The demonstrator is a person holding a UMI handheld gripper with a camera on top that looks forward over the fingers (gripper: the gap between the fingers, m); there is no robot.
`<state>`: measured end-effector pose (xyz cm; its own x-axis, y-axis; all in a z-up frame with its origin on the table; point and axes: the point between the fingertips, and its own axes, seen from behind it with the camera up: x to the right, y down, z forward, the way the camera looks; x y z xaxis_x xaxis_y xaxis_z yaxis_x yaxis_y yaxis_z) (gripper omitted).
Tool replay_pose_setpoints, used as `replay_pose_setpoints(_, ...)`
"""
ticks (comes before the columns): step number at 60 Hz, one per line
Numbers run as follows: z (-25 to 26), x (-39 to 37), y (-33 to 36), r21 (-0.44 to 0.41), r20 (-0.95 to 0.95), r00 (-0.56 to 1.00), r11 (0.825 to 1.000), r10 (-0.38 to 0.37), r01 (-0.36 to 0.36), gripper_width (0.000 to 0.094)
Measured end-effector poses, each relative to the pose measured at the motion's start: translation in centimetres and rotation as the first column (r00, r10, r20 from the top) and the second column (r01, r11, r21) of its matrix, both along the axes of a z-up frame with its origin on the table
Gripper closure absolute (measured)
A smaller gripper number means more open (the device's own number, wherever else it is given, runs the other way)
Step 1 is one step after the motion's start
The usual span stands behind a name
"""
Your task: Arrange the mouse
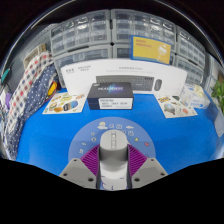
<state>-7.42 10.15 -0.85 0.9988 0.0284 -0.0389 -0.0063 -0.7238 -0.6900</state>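
Through the gripper view, I am looking over a blue-topped desk (60, 135) and taking the round light-grey mat (112, 127) as my landmark. The small grey computer mouse (112, 152) is sitting at the near edge of that mat, and my two fingers (112, 165) with their purple ribbed pads (88, 160) are clamping on it from both sides. Just beyond the mat, a dark rectangular box (111, 95) is lying flat. Behind that box, a white keyboard carton (125, 73) is standing. To the mat's left, a printed leaflet (63, 102) is resting on the desk, and to its right, a second white printed sheet (180, 103) is lying. Grey drawer cabinets (95, 35) are lining the back.
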Motion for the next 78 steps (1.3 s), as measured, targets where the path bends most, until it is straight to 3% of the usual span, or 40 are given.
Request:
replay_pose_setpoints(12,-0.2,0.2,0.2,-0.006,0.053,0.998,1.0,0.019,-0.019,0.0423)
replay_pose_setpoints(15,0.0,0.8,0.0,-0.013,0.087,0.996,1.0,0.006,-0.005,0.0315)
replay_pose_setpoints(20,0.7,1.1,-0.9,-0.055,0.115,0.993,0.998,0.009,-0.003,0.0007)
replay_pose_setpoints(24,2.7,0.2,-1.0,-0.033,0.099,0.995,0.999,0.03,-0.027,0.0067)
replay_pose_setpoints(37,13.1,-1.0,-2.3,0.091,0.078,0.997,0.996,-0.007,0.0,0.0068)
replay_pose_setpoints(51,21.9,-3.9,-4.7,0.229,0.069,0.998,0.973,-0.013,-0.004,0.0064)
replay_pose_setpoints(62,24.7,-6.6,-7.2,0.272,0.082,0.997,0.962,-0.006,-0.016,0.0063)
replay_pose_setpoints(78,25.7,-9.8,-10.9,0.277,0.072,0.997,0.961,-0.006,-0.015,0.0065)
